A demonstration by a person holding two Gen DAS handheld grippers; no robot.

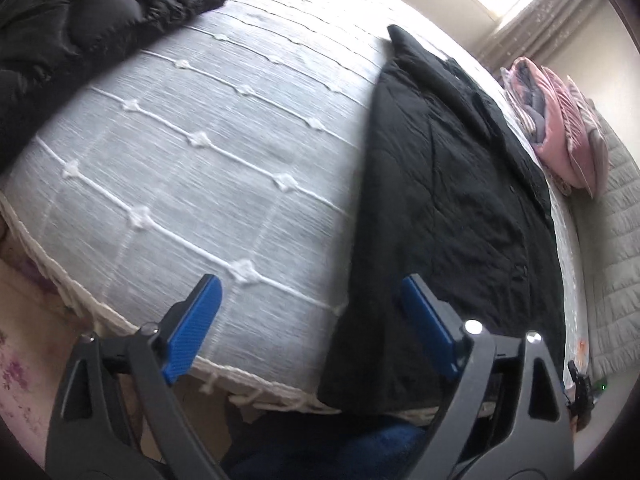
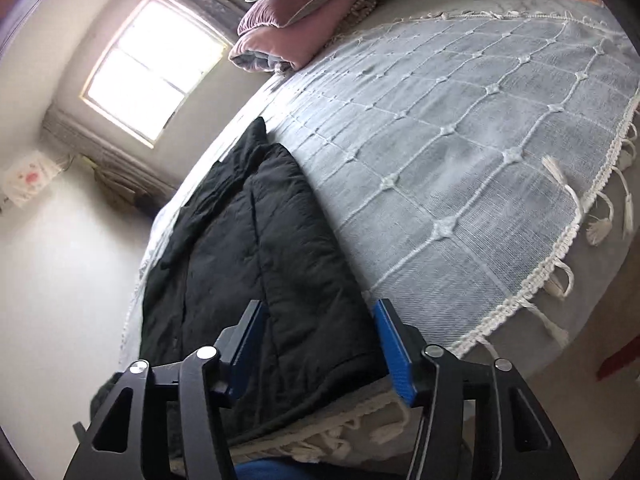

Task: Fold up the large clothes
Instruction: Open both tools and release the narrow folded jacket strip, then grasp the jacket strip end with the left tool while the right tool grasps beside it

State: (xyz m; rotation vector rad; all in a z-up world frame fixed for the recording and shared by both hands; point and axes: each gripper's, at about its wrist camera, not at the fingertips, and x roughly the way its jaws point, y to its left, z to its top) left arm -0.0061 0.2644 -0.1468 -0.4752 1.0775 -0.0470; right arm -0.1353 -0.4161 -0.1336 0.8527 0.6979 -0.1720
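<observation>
Bed w/ grey bedspread [image 1: 224,168], white grid stitching, fringe along near edge. Black coat [image 1: 452,208] lies flat on bed, folded lengthwise, running from near edge toward far side; a second black quilted garment [image 1: 80,32] lies at far left, well apart. Pink folded bedding [image 1: 560,120] stacked at far end near window [image 2: 152,68]. Left gripper [image 1: 310,324]: jaws apart, nothing between them, above bedspread just left of coat's near hem. Right gripper [image 2: 318,344]: jaws apart, hovering over coat's near right corner; pads not pressing the cloth.
</observation>
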